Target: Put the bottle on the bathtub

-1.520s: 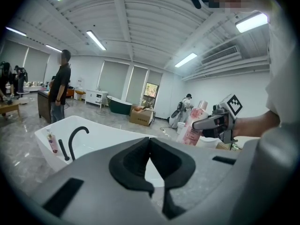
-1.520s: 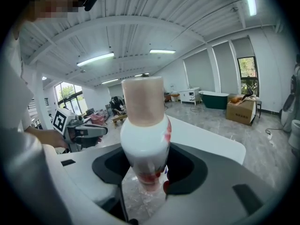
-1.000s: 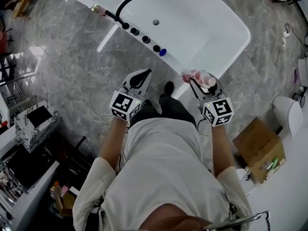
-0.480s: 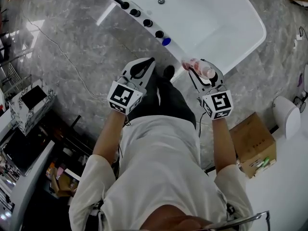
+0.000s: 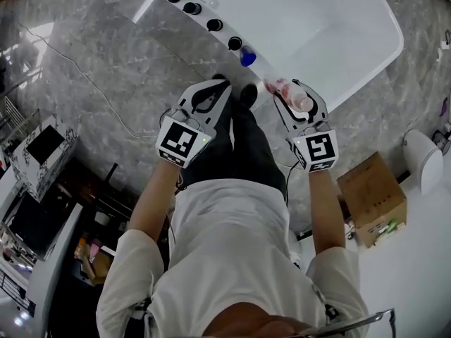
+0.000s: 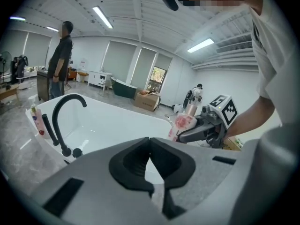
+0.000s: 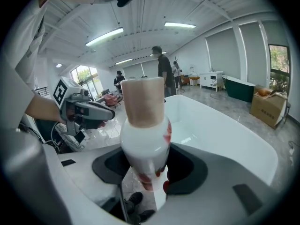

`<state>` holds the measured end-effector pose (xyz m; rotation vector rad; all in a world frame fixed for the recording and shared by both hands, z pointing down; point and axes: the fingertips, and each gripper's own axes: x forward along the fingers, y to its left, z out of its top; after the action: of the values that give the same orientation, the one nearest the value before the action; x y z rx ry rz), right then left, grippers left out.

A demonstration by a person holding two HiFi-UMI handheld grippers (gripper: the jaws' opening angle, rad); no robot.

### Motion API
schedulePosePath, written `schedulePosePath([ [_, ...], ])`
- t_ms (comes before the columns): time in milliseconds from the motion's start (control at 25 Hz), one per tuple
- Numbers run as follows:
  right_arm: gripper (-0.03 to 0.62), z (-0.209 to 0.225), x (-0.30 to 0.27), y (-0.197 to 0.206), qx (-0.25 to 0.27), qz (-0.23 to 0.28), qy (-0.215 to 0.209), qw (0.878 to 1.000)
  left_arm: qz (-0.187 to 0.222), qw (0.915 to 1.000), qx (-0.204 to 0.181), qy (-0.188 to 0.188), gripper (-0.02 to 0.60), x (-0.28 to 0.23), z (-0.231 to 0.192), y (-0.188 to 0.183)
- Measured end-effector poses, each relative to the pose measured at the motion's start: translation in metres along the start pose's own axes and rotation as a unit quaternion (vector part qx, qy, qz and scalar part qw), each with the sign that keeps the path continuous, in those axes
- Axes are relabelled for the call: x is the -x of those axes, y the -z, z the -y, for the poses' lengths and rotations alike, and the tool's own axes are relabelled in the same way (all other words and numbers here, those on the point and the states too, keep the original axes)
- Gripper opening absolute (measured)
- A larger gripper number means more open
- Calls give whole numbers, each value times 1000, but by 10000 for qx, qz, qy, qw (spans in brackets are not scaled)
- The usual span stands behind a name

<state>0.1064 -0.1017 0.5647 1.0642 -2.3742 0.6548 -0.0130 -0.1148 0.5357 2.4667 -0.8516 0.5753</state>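
The left gripper (image 6: 150, 142) has its 2 fingers (image 6: 130, 164) pressed together at the tips, with nothing between them. The right gripper (image 7: 146, 170) pinches a bottle (image 7: 143, 135) low on its body. Its fingers (image 7: 187, 168) are spread wide on either side, and the tan cap is uppermost. The bottle is white with red print, too blurred to read.

In the head view the bottle sits right of centre in the upper half, in the air by the near rim of the white bathtub (image 5: 338, 27). That view alone shows a row of black knobs (image 5: 214, 24) and a blue one (image 5: 247, 56) on the rim, and a cardboard box (image 5: 372, 199) at lower right. The left gripper view shows the arched black faucet (image 6: 61, 109) and a standing person (image 6: 60, 55) at upper left.
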Motion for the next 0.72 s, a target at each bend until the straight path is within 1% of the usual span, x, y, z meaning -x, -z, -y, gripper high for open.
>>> schedulePosePath([
  [280, 233, 7, -38, 31, 8, -67, 103, 9999, -200, 9997, -2, 120, 8, -17, -12, 28],
  [720, 233, 16, -85, 81, 235, -231, 127, 9994, -298, 9993, 78, 200, 8, -42, -26, 64],
])
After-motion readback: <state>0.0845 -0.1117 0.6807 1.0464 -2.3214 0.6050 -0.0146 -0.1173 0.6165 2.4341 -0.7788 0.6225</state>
